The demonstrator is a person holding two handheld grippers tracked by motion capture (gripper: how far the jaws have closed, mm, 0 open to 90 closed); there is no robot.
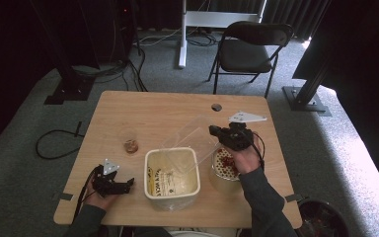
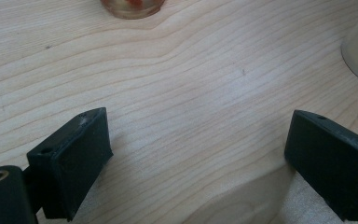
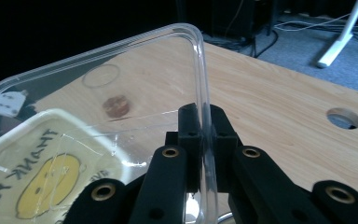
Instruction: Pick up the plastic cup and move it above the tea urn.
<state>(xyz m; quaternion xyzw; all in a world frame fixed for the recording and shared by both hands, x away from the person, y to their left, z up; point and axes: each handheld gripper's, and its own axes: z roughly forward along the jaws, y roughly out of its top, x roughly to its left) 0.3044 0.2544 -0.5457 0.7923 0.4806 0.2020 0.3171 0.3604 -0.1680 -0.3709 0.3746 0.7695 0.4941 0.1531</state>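
One lid in hand.
I have the right gripper (image 3: pixel 204 140) clamped on the clear lid (image 3: pixel 121 84), lifted above the tub (image 1: pixel 171 173); left gripper (image 2: pixel 200 158) fingers apart, idle; placing remains.

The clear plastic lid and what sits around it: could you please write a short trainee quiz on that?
1. True or false: the right gripper is shut on the rim of the clear lid.
2. Which stands open over bare wood? A) left gripper B) right gripper
3. What is printed inside the cream tub?

Key: 1 true. 2 A. 3 A yellow smiley with "THANK YOU".
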